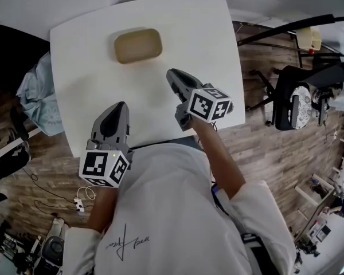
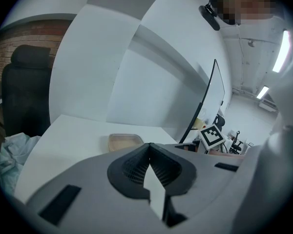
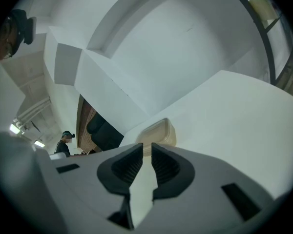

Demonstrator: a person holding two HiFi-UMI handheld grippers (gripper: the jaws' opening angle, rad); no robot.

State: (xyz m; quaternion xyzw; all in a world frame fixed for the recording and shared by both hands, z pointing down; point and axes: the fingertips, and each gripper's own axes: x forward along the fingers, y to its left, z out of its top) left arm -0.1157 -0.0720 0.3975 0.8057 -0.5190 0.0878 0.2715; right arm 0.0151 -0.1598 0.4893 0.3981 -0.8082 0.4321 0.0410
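On the table's (image 1: 86, 90) far half a tan box (image 1: 138, 45) sat alone, both grippers well short of it: left gripper (image 1: 120, 105) clenched empty, right gripper (image 1: 172, 73) a slit apart. It looked light, thin-walled and easily crushed, best gripped by its rim.

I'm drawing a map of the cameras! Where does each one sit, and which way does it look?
Head view: on the person's head, looking steeply down at the white table, tan container, left gripper and right gripper; the person's white shirt shows.
Left gripper view: rides on the left gripper, looking along its jaws, tips together, across the table towards the container.
Right gripper view: rides on the right gripper, looking along its slightly parted jaws at the container.
Shared: all three show the table and the container.
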